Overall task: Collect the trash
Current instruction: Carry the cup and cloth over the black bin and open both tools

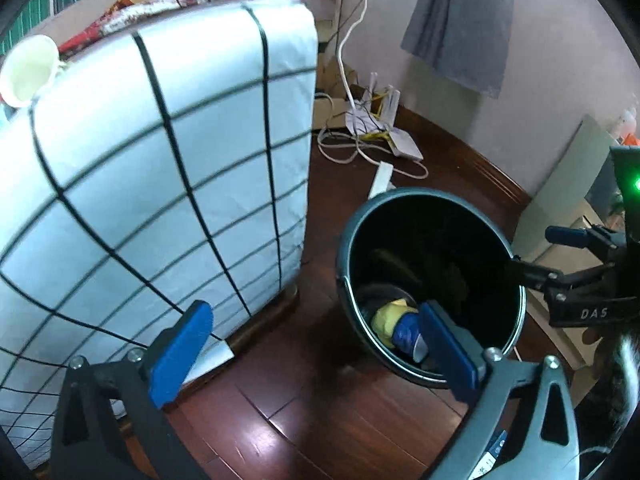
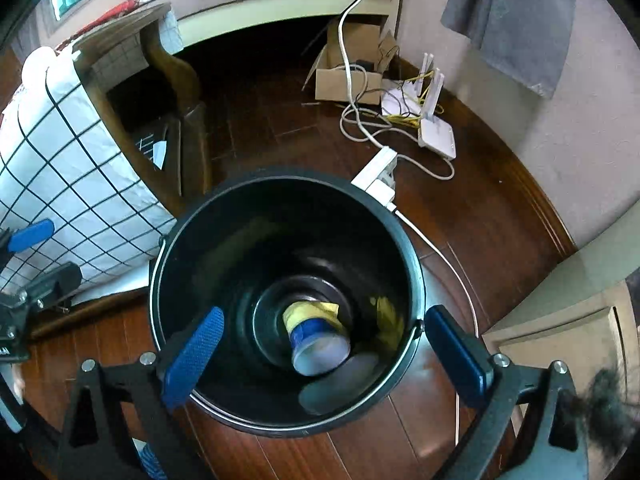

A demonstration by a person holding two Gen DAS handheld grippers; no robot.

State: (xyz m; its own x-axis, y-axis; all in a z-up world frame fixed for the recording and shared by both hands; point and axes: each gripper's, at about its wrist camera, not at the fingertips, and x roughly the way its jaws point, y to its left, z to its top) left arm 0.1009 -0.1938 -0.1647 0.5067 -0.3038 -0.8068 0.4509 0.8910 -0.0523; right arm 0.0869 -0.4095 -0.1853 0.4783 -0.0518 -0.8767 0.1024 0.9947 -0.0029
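A black bin (image 2: 240, 240) stands on the wooden floor, and at its bottom a blue and yellow paper cup (image 2: 316, 344) lies on its side. A pale grey flat piece (image 2: 340, 388) lies beside the cup. My right gripper (image 2: 326, 360) hangs open right over the bin's mouth, with nothing between its blue pads. My left gripper (image 1: 316, 352) is open and empty too, left of the bin (image 1: 420, 193), its right pad over the rim. In the left wrist view the cup (image 1: 400, 328) shows inside, and the right gripper (image 1: 548, 254) reaches in from the right.
A bed with a white grid-pattern sheet (image 1: 160, 160) stands close to the left of the bin, with a white cup (image 1: 28, 68) on its edge. Behind the bin lie a power strip (image 2: 376, 176), cables, a white router (image 2: 436, 136) and a cardboard box (image 2: 344, 76). A cabinet (image 2: 560, 344) is on the right.
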